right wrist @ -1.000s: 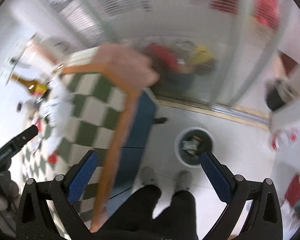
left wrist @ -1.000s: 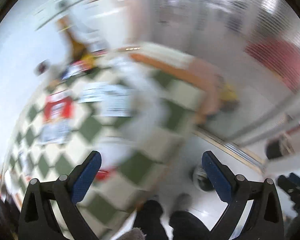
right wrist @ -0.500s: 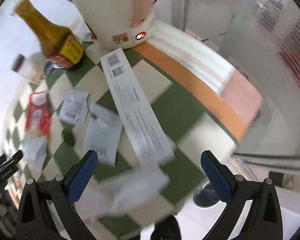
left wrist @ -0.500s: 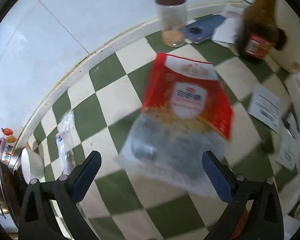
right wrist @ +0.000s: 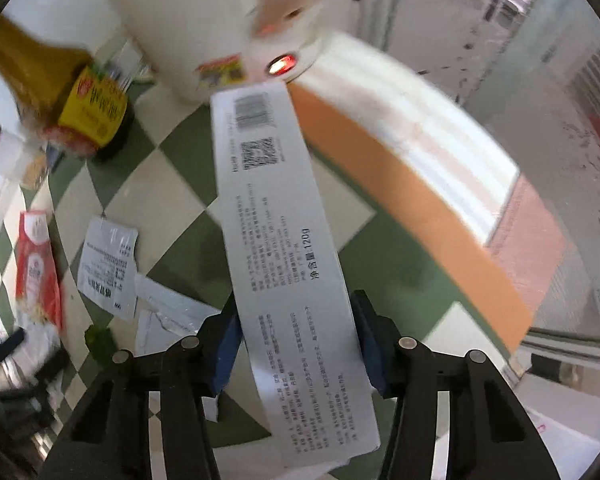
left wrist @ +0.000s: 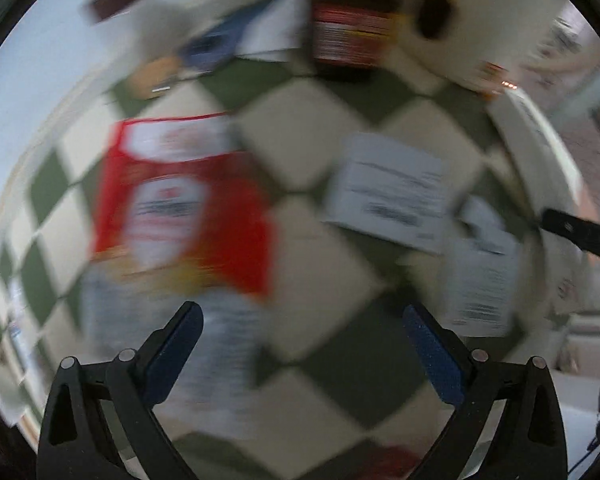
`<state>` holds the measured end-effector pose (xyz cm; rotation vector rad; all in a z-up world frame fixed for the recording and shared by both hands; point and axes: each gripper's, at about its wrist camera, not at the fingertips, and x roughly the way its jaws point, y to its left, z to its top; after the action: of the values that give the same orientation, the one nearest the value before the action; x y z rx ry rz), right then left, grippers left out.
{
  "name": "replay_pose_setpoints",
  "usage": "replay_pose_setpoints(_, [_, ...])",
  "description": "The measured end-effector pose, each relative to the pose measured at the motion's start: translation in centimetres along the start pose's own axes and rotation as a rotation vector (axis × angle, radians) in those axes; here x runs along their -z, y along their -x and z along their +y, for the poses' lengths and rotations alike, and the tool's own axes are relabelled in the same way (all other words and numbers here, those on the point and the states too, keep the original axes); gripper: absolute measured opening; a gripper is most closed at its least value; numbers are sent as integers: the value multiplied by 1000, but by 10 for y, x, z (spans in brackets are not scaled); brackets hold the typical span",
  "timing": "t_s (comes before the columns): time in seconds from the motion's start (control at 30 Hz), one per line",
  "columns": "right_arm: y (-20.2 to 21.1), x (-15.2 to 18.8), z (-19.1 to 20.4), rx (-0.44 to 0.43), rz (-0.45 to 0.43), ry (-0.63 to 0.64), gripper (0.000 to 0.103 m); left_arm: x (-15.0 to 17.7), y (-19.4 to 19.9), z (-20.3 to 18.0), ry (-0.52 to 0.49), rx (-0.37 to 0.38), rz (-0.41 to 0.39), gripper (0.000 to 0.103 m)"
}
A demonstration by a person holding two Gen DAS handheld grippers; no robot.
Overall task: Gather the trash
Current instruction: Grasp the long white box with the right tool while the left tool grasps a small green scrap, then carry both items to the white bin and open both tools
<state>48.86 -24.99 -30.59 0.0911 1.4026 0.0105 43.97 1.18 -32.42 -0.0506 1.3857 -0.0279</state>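
Observation:
My right gripper [right wrist: 296, 340] is shut on a long white printed wrapper [right wrist: 284, 240] with a barcode, held above the green-and-cream checked tablecloth [right wrist: 180, 208]. My left gripper [left wrist: 302, 344] is open and empty above the same cloth; its view is blurred. A red snack packet [left wrist: 176, 200] lies ahead and left of it, also seen in the right wrist view [right wrist: 36, 264]. White paper wrappers [left wrist: 392, 196] lie ahead and right of it; they show in the right wrist view [right wrist: 108, 264] too.
A brown sauce bottle [right wrist: 60, 92] with a yellow label, a white rice cooker [right wrist: 220, 20] with a red light and a brown-lidded jar [right wrist: 4, 152] stand at the back. The table's orange edge [right wrist: 400, 184] runs at the right, floor beyond.
My right gripper has closed on the long white wrapper, which lay flat on the cloth before. My left gripper has swung to the right across the table, blurring its view.

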Motion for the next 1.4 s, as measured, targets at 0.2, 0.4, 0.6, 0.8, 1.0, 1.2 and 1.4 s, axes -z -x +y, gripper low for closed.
replay_pose_setpoints(0.2, [11, -1, -29, 4, -22, -52, 53, -2, -18, -32, -47, 79, 29, 37])
replay_pose_setpoints(0.4, [23, 0, -52, -18, -56, -92, 52, 5, -6, -42, -109, 19, -25, 14])
replay_pose_setpoints(0.6, [49, 25, -69, -51, -102, -127, 51, 11, 39, -57, -125, -58, -119, 12])
replay_pose_setpoints(0.8, [73, 48, -79, -111, -164, -171, 50, 15, 93, -93, -149, -62, -215, 12])
replay_pose_setpoints(1.0, [113, 103, -128, -138, -237, -260, 50, 23, 125, -136, -204, 25, -269, 12])
replay_pose_setpoints(1.2, [127, 193, -204, -107, -240, -385, 50, 67, 131, -238, -348, 137, -237, 12])
replay_pose_setpoints(1.4, [99, 316, -302, -65, -155, -585, 50, 134, 91, -351, -530, 205, -134, 12])
